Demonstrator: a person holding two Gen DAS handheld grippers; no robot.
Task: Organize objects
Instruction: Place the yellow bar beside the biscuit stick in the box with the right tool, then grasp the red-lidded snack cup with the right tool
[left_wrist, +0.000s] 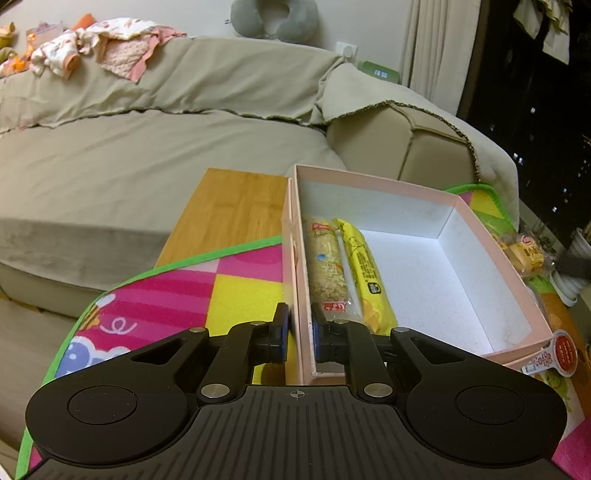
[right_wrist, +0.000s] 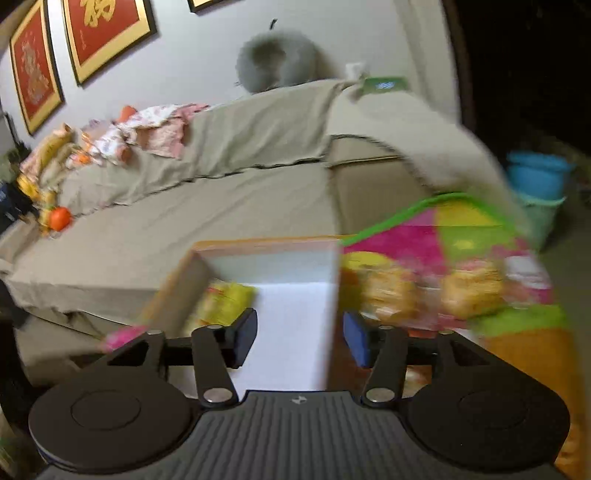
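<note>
While clamped, box wall (left_wrist: 301, 280) between left jaws.

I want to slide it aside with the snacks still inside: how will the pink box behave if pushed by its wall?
The pink box looks like thin card, so its wall may flex. Only a rice bar and a yellow packet lie inside, so probably light. The left gripper, clamped on the wall, should steady it.
</note>
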